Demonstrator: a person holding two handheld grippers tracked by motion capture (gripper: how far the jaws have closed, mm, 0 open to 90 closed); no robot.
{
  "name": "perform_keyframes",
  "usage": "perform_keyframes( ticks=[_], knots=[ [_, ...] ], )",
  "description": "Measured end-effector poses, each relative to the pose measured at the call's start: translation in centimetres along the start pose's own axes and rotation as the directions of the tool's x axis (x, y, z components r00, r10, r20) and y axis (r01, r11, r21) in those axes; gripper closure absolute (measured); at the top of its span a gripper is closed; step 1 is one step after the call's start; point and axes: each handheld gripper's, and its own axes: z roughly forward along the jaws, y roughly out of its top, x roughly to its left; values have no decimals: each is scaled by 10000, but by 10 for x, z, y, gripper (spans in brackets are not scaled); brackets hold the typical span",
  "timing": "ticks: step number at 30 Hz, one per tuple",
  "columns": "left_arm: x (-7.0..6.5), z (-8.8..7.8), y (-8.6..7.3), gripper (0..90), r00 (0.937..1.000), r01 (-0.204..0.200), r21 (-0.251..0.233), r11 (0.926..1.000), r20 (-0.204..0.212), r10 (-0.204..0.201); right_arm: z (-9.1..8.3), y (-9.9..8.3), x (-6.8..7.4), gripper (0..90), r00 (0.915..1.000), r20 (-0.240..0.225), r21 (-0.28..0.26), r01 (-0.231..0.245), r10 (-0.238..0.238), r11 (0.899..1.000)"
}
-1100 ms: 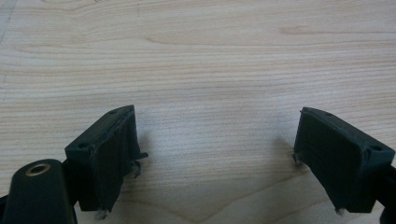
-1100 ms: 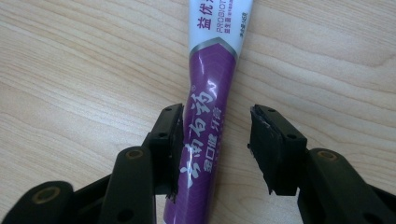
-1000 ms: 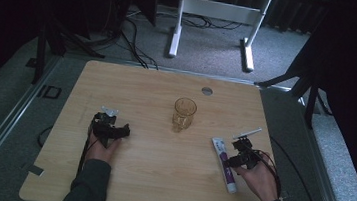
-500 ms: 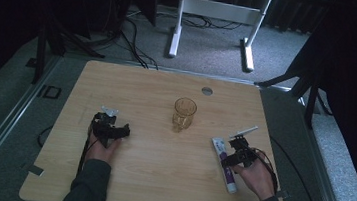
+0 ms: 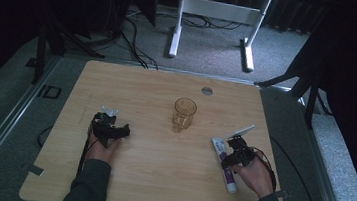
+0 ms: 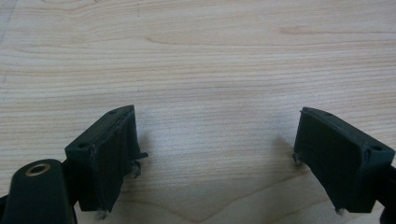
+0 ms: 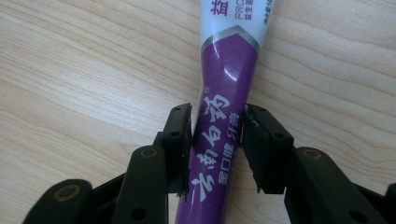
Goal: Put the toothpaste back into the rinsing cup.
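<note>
High view: wooden table point(image 5: 158, 179), forearms entering from the bottom edge, one gripper in each hand.
Toothpaste tube point(image 5: 225, 164): flat on the table near the right edge, purple and white, white end toward the table's middle, purple end toward the person.
Right gripper point(image 5: 235, 155): down on the tube's middle stretch, hand point(image 5: 254, 175) just behind it.
Right gripper view: jaws either side of the purple part of the tube point(image 7: 219, 135), pads against its flanks, pinching it; jaws just been closing, tube between them.
Right gripper view, tube: lying lengthwise along the jaws, white printed end far from the camera, resting on the wood.
Left gripper point(image 5: 108, 129): on the table's left half, well apart from the tube, held low over the wood.
Left gripper view: jaws spread wide, bare wood grain point(image 6: 205, 70) between them, nothing held.
Glass point(image 5: 184, 114): amber, upright, near the table's middle, between the two grippers and farther from the person, apart from both.
Grommet point(image 5: 207, 90): small round grey disc set in the tabletop beyond the glass.
</note>
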Motion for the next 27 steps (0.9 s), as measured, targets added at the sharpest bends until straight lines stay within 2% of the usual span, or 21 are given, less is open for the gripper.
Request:
perform_keyframes(
  ticks=[27],
  knots=[
    [0,0,0,137,10000,15,-4,10000,-4,-15,13,10,3,635,9994,344,505,-17,-1,9987]
  ],
)
